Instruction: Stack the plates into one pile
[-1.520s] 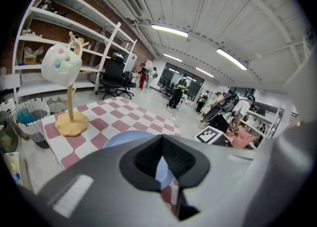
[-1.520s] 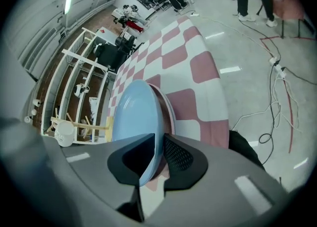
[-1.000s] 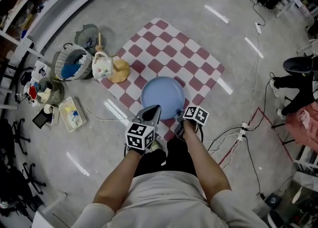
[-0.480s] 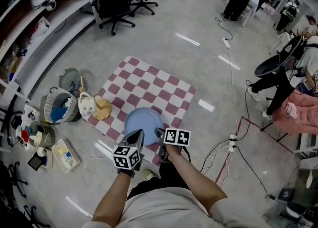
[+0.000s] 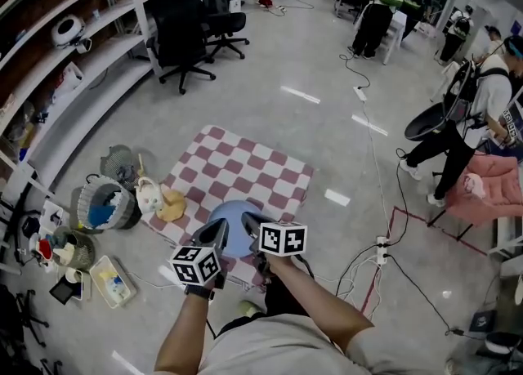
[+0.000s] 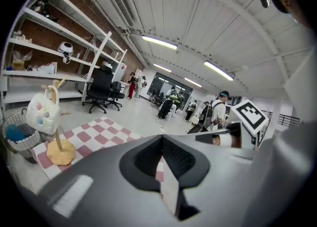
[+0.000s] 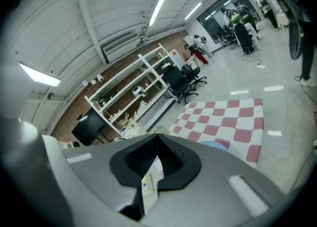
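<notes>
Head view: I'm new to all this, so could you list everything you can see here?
checkered mat: one, red and white, on the floor ahead
blue plate: at least one, pale blue, on the mat's near edge, partly hidden by the grippers
baskets: three, grey, on the floor left of the mat
bag on a wooden stand: one, white with a tan base, at the mat's left edge
office chairs: two, black, beside the shelves
shelves: white, along the left wall
people: several, at the far right and back
cables: dark, on the floor at the right
left gripper: grey, shut, empty, over the plate
right gripper: grey, shut, empty, over the plate
</notes>
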